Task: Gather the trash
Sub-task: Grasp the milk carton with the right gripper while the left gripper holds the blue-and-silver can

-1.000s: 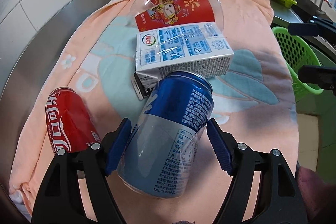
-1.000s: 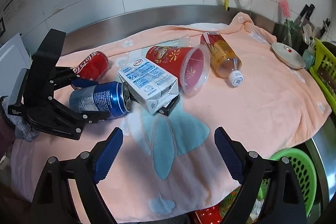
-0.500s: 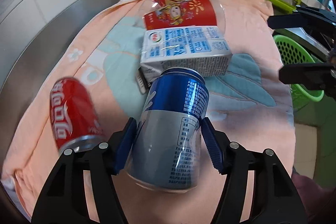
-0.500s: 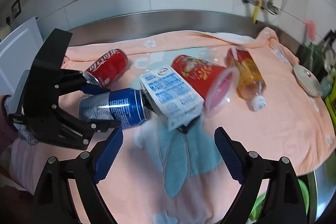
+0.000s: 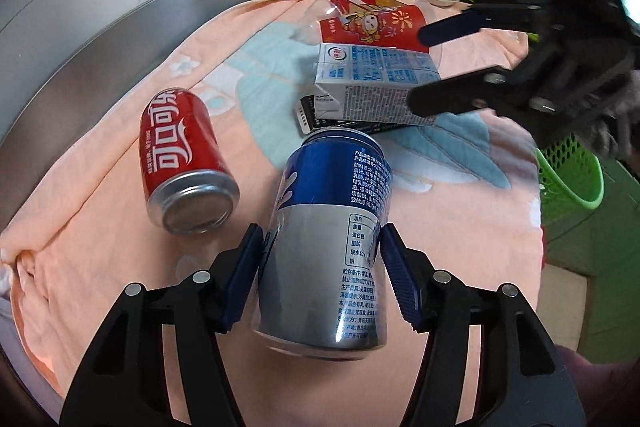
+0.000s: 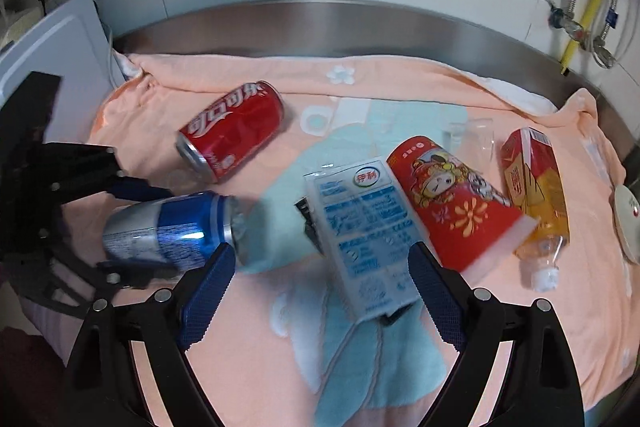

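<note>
Left hand-held gripper (image 5: 322,269) has clamped the blue can (image 5: 328,247) and lifted it off the towel (image 5: 100,247) near the desk's front edge; right hand-held gripper (image 6: 320,291), wide open, closes on the carton (image 6: 360,227).

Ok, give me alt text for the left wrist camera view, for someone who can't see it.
The left gripper is shut on a blue and silver can above a peach towel. A red cola can lies on its side to the left; ahead, the open right gripper reaches toward a milk carton beside a red paper cup.
</note>
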The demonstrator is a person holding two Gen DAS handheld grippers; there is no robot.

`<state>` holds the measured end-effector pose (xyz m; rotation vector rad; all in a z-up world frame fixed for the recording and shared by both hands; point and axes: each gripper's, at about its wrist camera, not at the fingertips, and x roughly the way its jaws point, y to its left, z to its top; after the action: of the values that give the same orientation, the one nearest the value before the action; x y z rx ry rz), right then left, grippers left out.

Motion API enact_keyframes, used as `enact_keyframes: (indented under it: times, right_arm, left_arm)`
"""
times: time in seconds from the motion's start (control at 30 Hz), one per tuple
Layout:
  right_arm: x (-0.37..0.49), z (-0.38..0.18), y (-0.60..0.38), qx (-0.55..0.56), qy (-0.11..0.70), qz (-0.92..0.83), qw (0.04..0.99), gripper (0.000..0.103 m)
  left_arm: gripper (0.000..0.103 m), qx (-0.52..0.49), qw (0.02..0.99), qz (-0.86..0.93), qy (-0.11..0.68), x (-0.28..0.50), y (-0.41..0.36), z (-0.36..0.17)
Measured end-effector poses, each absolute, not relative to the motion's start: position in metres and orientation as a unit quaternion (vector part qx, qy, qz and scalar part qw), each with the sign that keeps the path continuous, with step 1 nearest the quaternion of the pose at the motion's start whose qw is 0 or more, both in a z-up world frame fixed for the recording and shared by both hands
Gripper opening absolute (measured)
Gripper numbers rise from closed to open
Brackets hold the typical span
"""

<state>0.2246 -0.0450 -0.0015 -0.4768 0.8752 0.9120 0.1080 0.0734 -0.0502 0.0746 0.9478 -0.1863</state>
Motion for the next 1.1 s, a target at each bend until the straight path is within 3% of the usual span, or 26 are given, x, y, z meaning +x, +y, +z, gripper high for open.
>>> enact_keyframes:
  times: [0.83, 1.0, 1.1]
  right_arm:
    - [0.272, -0.041, -0.016, -0.288, 0.448, 0.434, 0.726, 0.085]
    - [0.273, -0.048, -0.013, -0.276, 0.458, 0.428, 0.728, 0.068]
    - [0.268, -0.046, -0.014, -0.274, 0.454, 0.428, 0.732, 0.067]
  left_arm:
    - [0.058, 0.015, 0.878, -0.108, 0.466, 0.111, 0.082, -0.057]
    - [0.058, 0.009, 0.875, -0.11, 0.472, 0.114, 0.084, -0.057]
    - [0.059, 0.012, 0.873, -0.108, 0.476, 0.115, 0.082, -0.057]
